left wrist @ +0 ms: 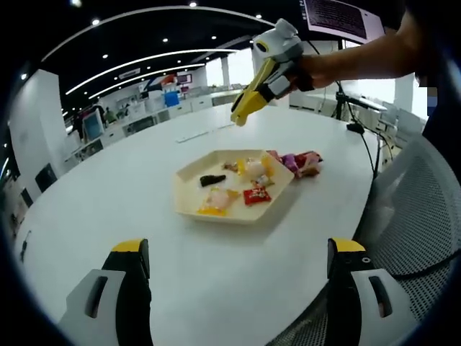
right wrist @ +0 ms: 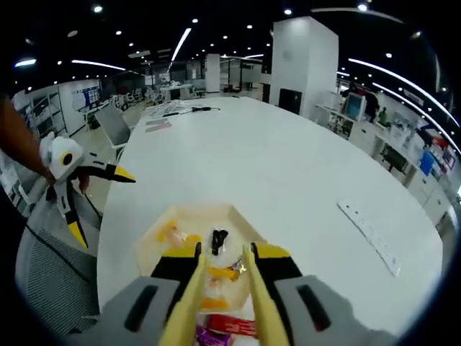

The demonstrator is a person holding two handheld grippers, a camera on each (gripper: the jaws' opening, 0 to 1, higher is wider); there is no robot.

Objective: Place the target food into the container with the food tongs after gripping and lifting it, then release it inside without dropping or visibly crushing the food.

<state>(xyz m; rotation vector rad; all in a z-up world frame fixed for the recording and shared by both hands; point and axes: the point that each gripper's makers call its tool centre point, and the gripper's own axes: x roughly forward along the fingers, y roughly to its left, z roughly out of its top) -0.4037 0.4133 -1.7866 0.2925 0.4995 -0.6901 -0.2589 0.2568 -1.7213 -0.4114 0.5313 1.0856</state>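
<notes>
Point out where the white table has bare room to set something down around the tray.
The white table is bare between the cream tray and the left hand-held gripper, and beyond the tray toward the ruler-like strip. It is crowded inside the tray and at its edge where wrapped snacks lie, under the right hand-held gripper.

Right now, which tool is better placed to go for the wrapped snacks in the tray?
Right. The right tool hangs over the cream hexagonal tray of wrapped snacks, its yellow tongs pointing down at them. The left tool sits back from the tray over bare white table, jaws wide open.
</notes>
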